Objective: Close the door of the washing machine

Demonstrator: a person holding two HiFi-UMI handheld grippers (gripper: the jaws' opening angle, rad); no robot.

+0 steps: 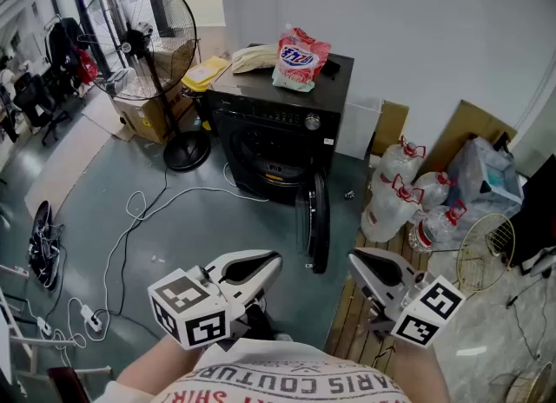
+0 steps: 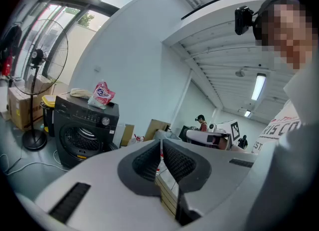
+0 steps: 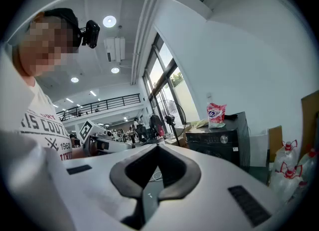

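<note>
The black front-loading washing machine [image 1: 280, 128] stands against the white wall. Its round door [image 1: 316, 222] hangs open, swung out toward me on the right of the drum opening. Both grippers are held low, close to my body and well short of the machine. The left gripper [image 1: 269, 261] and right gripper [image 1: 358, 260] point at the machine, each shut with nothing between its jaws. The left gripper view has the machine [image 2: 83, 129] at left behind the shut left gripper [image 2: 161, 143]. In the right gripper view the machine [image 3: 220, 140] is at right, past the shut right gripper [image 3: 157, 148].
A pink detergent bag [image 1: 301, 57] and yellowish items lie on the machine's top. A standing fan [image 1: 144, 42] and cardboard boxes are to its left, and large water bottles [image 1: 407, 196] to its right. Cables [image 1: 130, 234] trail over the floor. Wooden slats [image 1: 349, 327] lie by my right.
</note>
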